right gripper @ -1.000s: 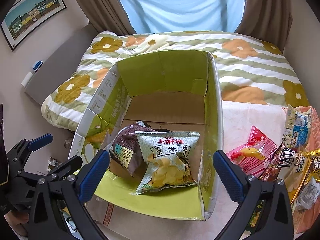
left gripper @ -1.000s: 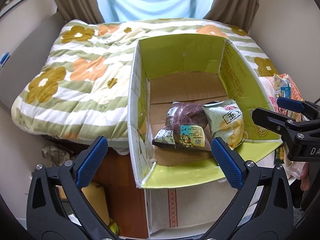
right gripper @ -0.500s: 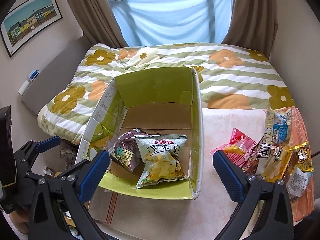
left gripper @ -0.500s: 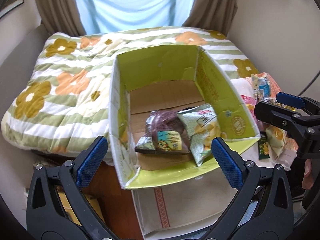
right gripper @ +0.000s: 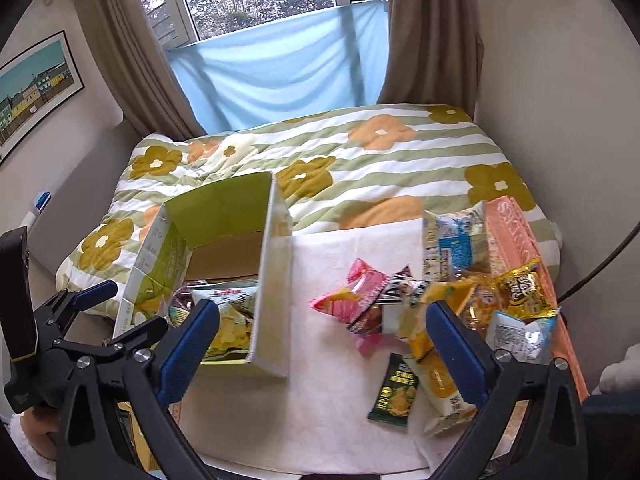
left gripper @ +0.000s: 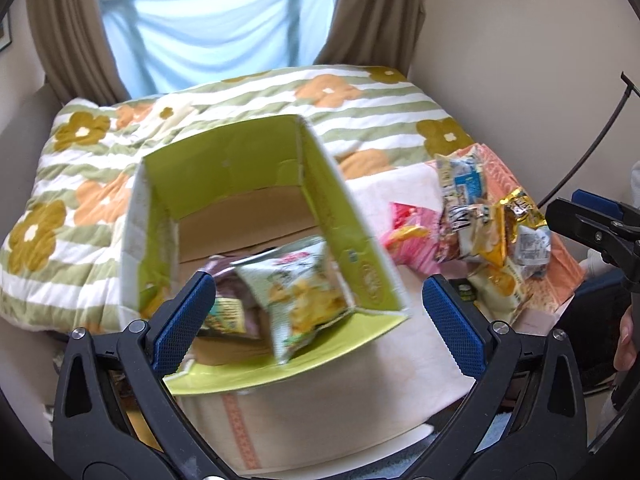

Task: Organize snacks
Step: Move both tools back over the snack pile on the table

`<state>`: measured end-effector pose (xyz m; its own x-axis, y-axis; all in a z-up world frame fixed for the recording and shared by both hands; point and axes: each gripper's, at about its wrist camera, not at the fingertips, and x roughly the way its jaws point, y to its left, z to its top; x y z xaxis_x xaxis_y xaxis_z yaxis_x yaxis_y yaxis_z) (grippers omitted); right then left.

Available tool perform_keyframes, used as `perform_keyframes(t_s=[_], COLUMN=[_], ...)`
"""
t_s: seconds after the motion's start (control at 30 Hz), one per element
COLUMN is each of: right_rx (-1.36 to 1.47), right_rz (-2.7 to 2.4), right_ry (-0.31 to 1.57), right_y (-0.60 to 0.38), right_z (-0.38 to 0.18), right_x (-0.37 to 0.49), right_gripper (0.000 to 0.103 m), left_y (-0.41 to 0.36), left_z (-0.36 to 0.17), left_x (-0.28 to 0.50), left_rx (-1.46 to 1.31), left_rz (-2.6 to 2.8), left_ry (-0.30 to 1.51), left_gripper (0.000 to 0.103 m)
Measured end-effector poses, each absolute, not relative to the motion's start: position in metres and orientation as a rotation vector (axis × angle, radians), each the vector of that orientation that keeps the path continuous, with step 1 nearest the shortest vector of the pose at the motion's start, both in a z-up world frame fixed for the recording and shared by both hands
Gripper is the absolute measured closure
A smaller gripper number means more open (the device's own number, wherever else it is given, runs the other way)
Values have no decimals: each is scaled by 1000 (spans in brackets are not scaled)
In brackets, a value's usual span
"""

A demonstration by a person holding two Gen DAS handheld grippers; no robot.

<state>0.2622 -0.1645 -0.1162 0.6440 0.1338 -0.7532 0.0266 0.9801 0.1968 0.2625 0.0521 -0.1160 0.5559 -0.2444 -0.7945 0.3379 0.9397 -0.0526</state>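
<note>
A green-lined cardboard box [left gripper: 320,184] [right gripper: 276,264] stands open on a white cloth. Inside lie a pale green chip bag [left gripper: 300,288] [right gripper: 228,316] and a dark purple bag [left gripper: 224,280]. To its right is a heap of snack packets [left gripper: 488,232] [right gripper: 440,312]: a pink one [right gripper: 352,300], a gold one [right gripper: 524,288], a dark green one [right gripper: 396,392], a blue-white one [right gripper: 456,248]. My left gripper [left gripper: 320,320] is open and empty, in front of the box. My right gripper [right gripper: 324,348] is open and empty, above the cloth between box and heap.
A flowered striped quilt [right gripper: 360,160] covers the bed behind. An orange box lid [right gripper: 516,236] lies under the heap at the right. Curtains and a window [right gripper: 260,8] stand at the back, walls on both sides. The cloth's front edge [right gripper: 320,456] is close.
Both grippers have pulled back and swung right. The box has shifted left in both views and the snack heap has come into full view. Both jaws stay open.
</note>
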Motion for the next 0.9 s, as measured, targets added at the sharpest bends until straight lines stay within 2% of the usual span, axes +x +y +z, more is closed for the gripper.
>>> perform_keyframes(t_s=[0.5,0.9], right_rx=[239,283], right_rz=[-12,-66], right_ry=[958,1060], right_y=[-324,-369], right_z=[-159,-232], right_x=[235,243], right_gripper=[0,0], left_y=[-120,-190], left_z=[-141,-192], left_x=[250,279], left_rx=[171,399], left_rz=[-352,-344], left_ry=[977,1059], left_gripper=[1,1])
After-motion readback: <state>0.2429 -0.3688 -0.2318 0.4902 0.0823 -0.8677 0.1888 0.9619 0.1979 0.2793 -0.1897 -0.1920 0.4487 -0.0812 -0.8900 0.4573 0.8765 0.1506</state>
